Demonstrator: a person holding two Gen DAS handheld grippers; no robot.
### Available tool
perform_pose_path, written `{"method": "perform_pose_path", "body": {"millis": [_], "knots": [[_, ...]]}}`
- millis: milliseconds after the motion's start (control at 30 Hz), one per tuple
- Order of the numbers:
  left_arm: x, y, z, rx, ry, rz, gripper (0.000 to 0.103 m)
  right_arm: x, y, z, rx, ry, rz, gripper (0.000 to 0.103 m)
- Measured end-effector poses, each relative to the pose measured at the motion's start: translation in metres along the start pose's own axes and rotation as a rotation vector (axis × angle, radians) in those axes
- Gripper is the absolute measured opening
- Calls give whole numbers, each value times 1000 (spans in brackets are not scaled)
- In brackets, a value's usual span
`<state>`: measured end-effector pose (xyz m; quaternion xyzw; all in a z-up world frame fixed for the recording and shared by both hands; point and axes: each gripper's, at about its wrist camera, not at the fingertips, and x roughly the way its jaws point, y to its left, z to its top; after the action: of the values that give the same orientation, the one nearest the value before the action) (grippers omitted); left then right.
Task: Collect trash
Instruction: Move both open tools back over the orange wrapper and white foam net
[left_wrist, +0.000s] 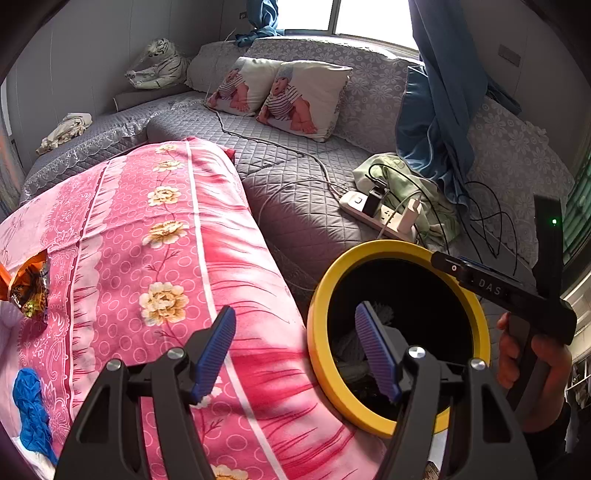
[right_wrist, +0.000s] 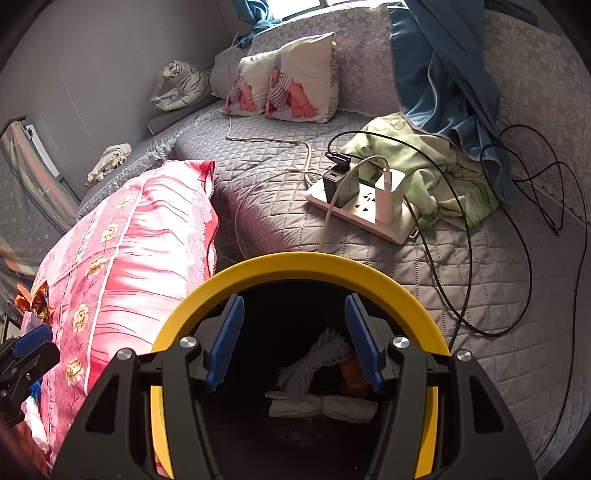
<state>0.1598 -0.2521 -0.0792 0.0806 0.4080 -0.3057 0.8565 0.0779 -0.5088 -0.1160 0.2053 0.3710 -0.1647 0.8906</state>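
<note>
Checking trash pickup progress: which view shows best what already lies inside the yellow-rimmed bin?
The right wrist view: it looks straight down into the yellow-rimmed bin, showing white foam netting and a folded white wrapper. The left wrist view sees the bin obliquely, its contents mostly dark.

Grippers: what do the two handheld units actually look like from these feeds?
Both the left gripper and right gripper have matte black linkage arms with silver pivot bolts and ribbed blue fingers. The right unit's black body shows white "DAS" lettering and a green LED; a bare hand holds it.
</note>
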Motion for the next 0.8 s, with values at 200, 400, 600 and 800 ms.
{"method": "perform_pose_path", "body": {"millis": [200, 400, 600, 800], "knots": [[-20, 26, -2, -31, -32, 38, 64, -4, 23, 5, -44, -11, 20, 57], [-42, 58, -6, -65, -68, 91, 68, -8, 50, 8, -87, -20, 47, 64], [-64, 99, -9, -112, -108, 143, 69, -13, 86, 12, -148, -38, 90, 70], [-88, 147, -13, -169, -157, 213, 75, -19, 137, 16, -235, -61, 154, 75]]}}
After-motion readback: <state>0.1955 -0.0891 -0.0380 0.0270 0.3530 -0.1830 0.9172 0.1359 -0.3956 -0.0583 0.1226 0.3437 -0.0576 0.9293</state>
